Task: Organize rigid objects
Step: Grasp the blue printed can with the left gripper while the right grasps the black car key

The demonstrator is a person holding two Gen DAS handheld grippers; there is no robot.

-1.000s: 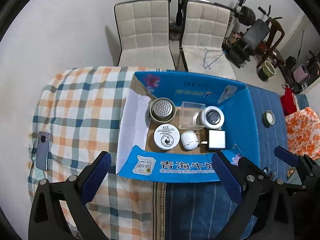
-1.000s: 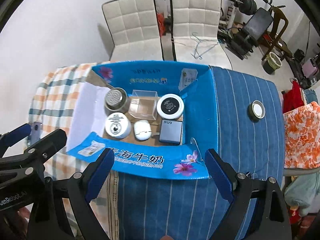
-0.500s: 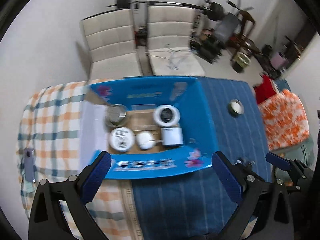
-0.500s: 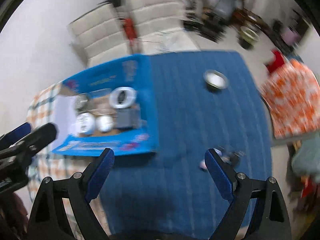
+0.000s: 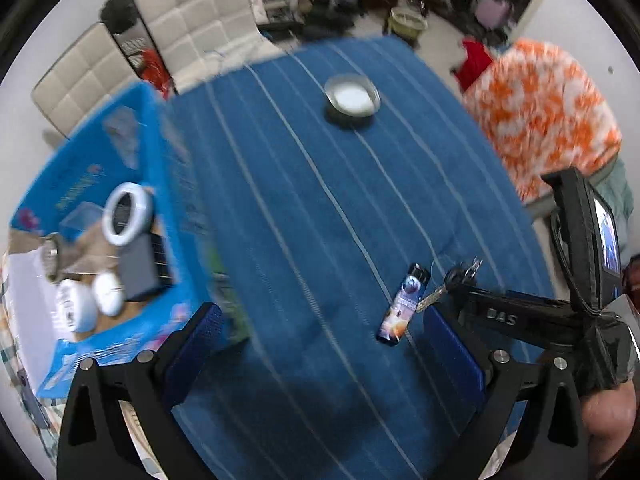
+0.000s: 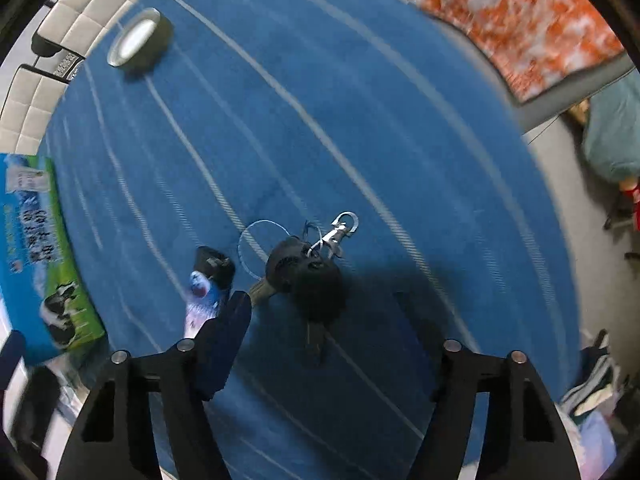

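Right hand-held gripper (image 6: 320, 332) points straight down over the key bunch (image 6: 308, 272) near the counter's (image 6: 360, 120) near edge, jaws closing with the keys between them, not yet pinched; likely lining up a pickup. Lighter (image 5: 404, 304) lies just beside. Left hand-held gripper (image 5: 320, 344) hangs wide, empty. Tape roll (image 5: 352, 98) sits towards the far edge. Blue box (image 5: 168, 152), at the left edge, holds sorted items.

White quilted chairs (image 5: 192, 28) beyond table's far edge, pale floor (image 5: 436, 36), cluttered gear behind. Orange-white patterned fabric (image 5: 548, 112) off the right edge.
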